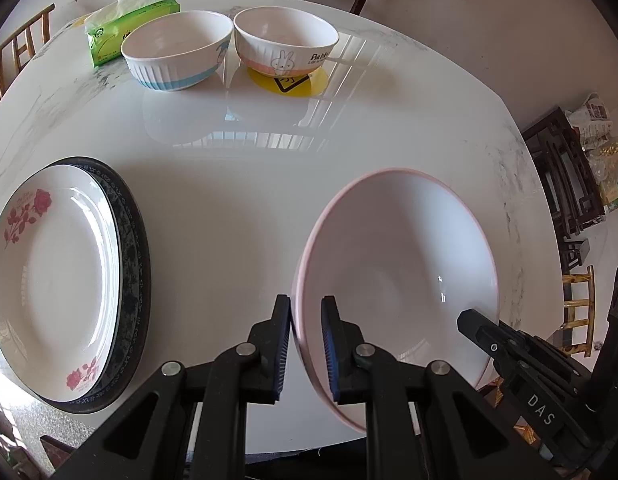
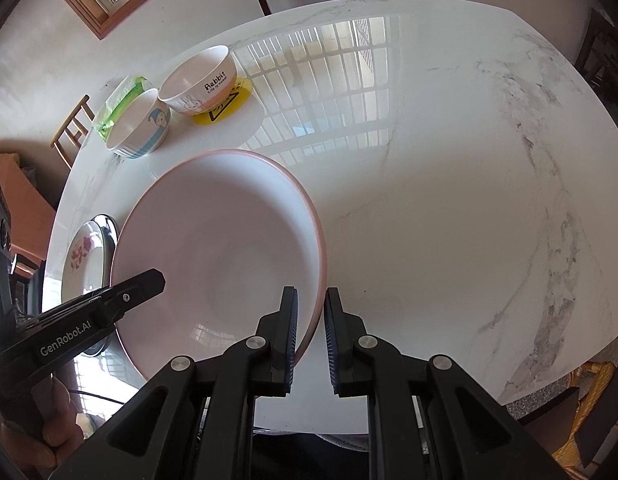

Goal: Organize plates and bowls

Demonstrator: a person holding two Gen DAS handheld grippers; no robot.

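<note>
Legible markings:
- "Rabbit" in dark letters, with a smaller unreadable line beneath, on the side of the rabbit bowl (image 2: 197, 82).
- "GenRobot.AI" in white on the left gripper (image 2: 297, 328)'s black arm.
- "DAS" in white on the right gripper (image 1: 475, 322)'s black arm.

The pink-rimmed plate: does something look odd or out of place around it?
Nothing is spilled or broken. The pink-rimmed plate is gripped at opposite rims by the left gripper and the right gripper, apart from the plate stack.
</note>
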